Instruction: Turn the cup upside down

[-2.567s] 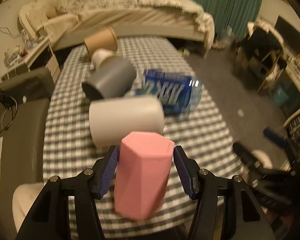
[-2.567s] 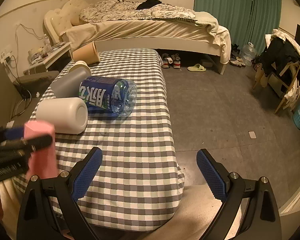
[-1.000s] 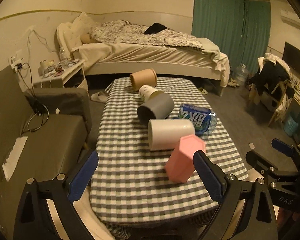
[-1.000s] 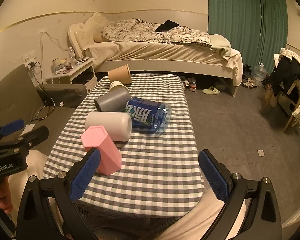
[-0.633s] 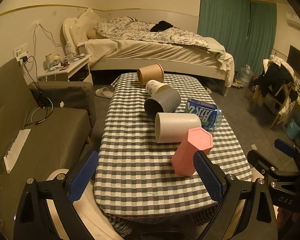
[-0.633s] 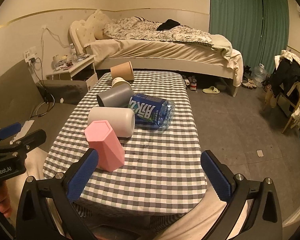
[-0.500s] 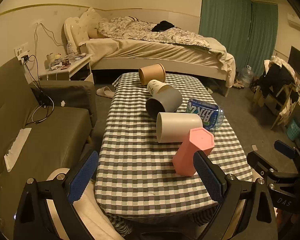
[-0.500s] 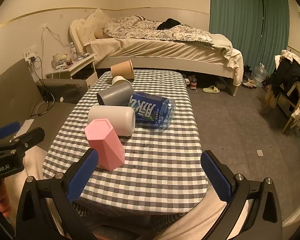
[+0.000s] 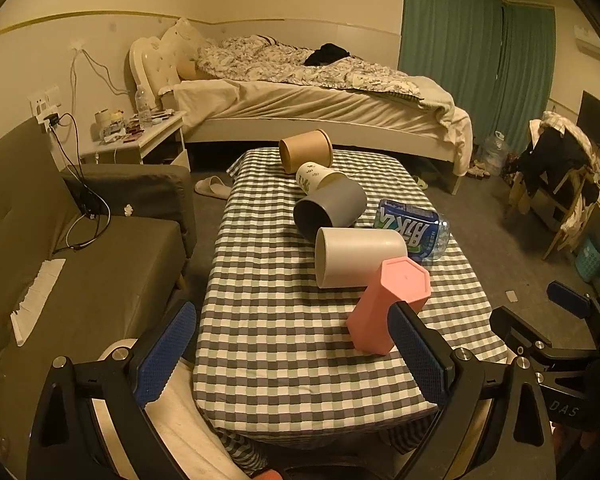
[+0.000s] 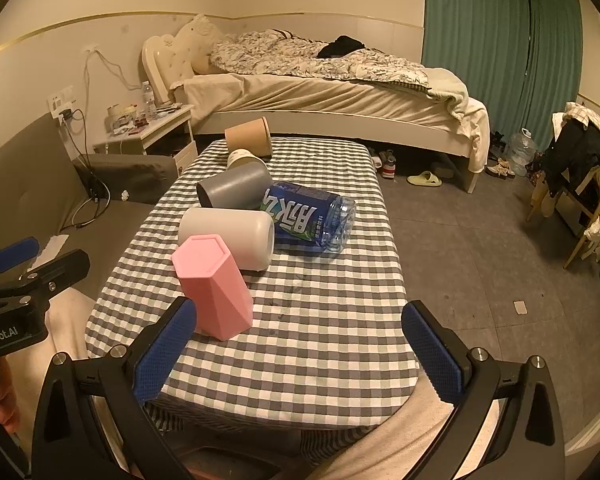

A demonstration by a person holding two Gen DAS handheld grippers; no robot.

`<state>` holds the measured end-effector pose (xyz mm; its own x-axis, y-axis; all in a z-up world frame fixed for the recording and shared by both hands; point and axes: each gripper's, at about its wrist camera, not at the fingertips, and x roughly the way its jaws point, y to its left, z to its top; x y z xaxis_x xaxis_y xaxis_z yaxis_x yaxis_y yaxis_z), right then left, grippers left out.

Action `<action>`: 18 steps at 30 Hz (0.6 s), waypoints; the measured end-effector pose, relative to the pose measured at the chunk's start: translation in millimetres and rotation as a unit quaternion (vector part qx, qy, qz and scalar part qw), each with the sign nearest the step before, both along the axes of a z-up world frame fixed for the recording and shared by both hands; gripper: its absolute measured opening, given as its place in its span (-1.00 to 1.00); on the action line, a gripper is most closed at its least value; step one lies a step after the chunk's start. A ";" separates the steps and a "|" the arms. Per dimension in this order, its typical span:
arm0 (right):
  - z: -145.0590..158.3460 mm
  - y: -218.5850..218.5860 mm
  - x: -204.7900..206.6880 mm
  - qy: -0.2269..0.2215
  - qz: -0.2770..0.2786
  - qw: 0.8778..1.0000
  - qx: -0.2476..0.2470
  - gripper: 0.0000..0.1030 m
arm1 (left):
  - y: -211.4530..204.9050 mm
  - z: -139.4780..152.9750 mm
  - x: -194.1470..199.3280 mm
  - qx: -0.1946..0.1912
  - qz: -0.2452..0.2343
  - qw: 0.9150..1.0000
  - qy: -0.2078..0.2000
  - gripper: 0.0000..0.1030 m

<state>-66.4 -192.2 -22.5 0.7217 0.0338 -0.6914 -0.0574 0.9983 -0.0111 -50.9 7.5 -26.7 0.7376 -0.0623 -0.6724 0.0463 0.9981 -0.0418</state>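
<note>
A pink hexagonal cup [image 9: 384,304] stands on the checkered table [image 9: 268,320] near its front edge with its closed base up; it also shows in the right wrist view [image 10: 214,288]. My left gripper [image 9: 292,356] is open and empty, held back from the table, apart from the cup. My right gripper [image 10: 300,352] is open and empty, also back from the table. The left gripper shows at the left edge of the right wrist view [image 10: 16,276].
Behind the pink cup lie a white cup [image 9: 356,256], a grey cup [image 9: 332,208], a patterned paper cup [image 9: 314,174], a brown cup [image 9: 306,150] and a blue-labelled water bottle [image 9: 410,232]. A sofa [image 9: 60,240] stands left, a bed [image 9: 320,96] behind.
My left gripper held the pink cup 2.6 s ago; it has let go and both grippers have drawn back from the table. The cup now stands alone.
</note>
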 end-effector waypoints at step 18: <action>-1.4 3.8 1.5 0.001 0.002 1.000 -0.002 0.99 | 6.9 -0.4 -1.6 -0.003 0.005 1.000 -0.002 0.95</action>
<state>-64.9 -188.4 -23.9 0.7203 0.0338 -0.6928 -0.0611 0.9980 -0.0148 -52.5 14.4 -27.1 0.7403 -0.0591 -0.6696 0.0373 0.9982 -0.0469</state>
